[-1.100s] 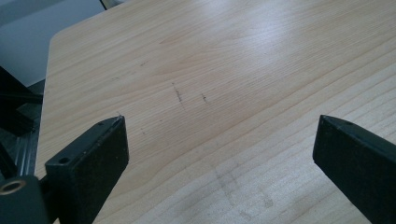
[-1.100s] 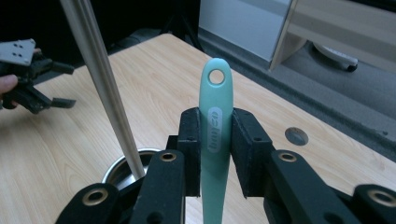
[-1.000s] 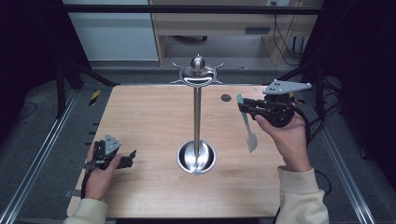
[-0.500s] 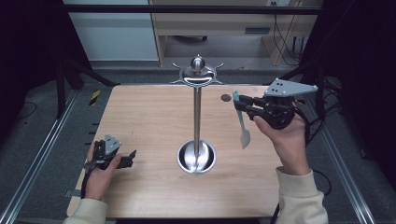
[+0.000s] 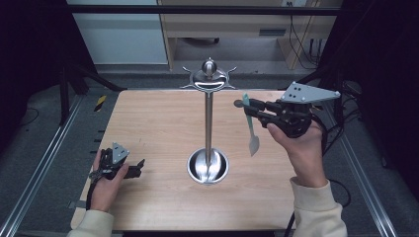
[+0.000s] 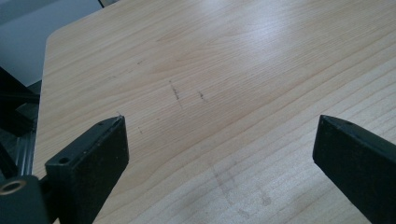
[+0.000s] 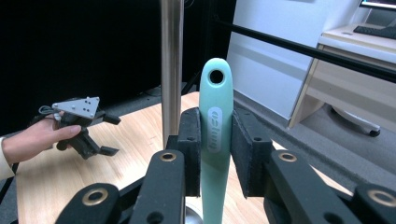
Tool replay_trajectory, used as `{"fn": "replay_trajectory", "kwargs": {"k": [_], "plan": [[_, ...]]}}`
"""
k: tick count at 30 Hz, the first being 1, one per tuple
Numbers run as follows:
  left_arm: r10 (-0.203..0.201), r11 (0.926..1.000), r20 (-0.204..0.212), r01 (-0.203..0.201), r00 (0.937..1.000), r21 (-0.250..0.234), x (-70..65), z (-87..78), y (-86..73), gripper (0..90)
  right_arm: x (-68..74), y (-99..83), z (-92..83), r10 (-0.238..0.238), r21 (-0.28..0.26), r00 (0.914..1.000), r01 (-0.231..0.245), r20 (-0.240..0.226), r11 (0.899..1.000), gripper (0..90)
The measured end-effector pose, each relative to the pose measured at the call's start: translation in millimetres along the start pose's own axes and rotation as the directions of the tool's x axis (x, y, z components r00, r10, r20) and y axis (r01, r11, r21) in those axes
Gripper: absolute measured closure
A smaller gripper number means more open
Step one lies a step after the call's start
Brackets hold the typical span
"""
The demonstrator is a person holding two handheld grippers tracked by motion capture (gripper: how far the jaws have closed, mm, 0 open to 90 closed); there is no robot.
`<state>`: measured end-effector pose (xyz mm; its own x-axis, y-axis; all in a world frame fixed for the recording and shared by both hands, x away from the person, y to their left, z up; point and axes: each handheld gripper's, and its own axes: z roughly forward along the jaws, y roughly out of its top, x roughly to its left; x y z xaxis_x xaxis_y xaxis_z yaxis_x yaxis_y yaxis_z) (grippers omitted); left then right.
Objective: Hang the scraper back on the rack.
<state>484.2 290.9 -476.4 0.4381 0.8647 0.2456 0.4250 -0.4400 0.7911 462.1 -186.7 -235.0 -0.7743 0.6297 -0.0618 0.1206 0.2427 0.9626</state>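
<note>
Jaws of my right gripper [image 7: 215, 154] are clamped on the handle of a mint-green spatula [image 7: 215, 140], which hangs upright above the tabletop [image 5: 158, 128], hanging hole on top, blade down. The steel hanging stand [image 5: 209, 118] rises just to its left in the high view, hooks at the crown a little above the handle's hole, so I judge the hole must go up and across to a hook. My left gripper [image 5: 129, 169] rests well apart on the wood, jaws wide and holding nothing.
</note>
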Motion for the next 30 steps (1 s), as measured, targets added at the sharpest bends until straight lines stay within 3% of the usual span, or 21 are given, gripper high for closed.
{"fn": "replay_trajectory", "kwargs": {"k": [8,17,30], "plan": [[0.015,0.9999,0.004,-0.015,0.9999,0.004,-2.8,0.7,0.8,3.3,-3.0,2.7,-7.0,0.025,-0.026,0.9992,-0.026,-0.033,0.999,74.4],[0.018,0.9998,0.005,-0.018,0.9998,-0.001,-2.7,-0.2,1.6,3.3,0.0,18.4,-11.4,0.001,-0.046,0.9981,-0.003,-0.061,0.999,74.4],[0.025,0.9997,0.012,-0.025,0.9996,0.002,-3.5,0.1,2.5,3.3,0.7,28.1,-11.5,0.003,-0.043,0.9953,-0.007,-0.097,0.999,74.4]]}}
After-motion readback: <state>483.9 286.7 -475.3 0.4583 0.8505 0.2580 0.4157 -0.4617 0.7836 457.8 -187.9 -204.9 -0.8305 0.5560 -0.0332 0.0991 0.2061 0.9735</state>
